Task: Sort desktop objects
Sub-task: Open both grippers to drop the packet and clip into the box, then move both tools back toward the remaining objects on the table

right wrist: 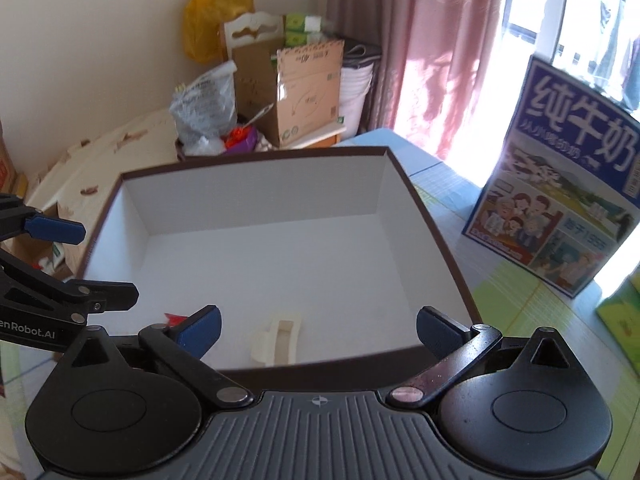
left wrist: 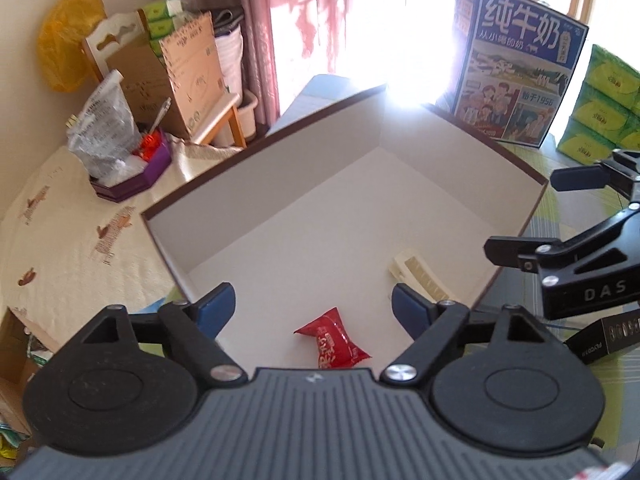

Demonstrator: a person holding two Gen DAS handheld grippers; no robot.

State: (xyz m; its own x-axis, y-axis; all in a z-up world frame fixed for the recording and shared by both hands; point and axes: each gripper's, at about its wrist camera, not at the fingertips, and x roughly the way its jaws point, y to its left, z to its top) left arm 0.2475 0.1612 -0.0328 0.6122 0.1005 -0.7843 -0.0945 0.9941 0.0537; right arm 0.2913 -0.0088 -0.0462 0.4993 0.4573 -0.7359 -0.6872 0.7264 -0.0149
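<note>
Brown-rimmed white cardboard box (right wrist: 404, 184) already holds a red foil snack packet (left wrist: 332, 340) and cream plastic piece (right wrist: 278, 338) near its front edge, while left gripper (left wrist: 312, 306) and right gripper (right wrist: 318, 328) are held wide and empty above it; what remains cannot be told.

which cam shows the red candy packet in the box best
The left wrist view. There the red candy packet lies whole and unobstructed on the floor of the white box, between the open fingers of the left gripper. In the right wrist view only a red sliver shows behind a blue fingertip.

Black claws (left wrist: 312, 304), blue fingertips (right wrist: 202, 326), silver screws.
</note>
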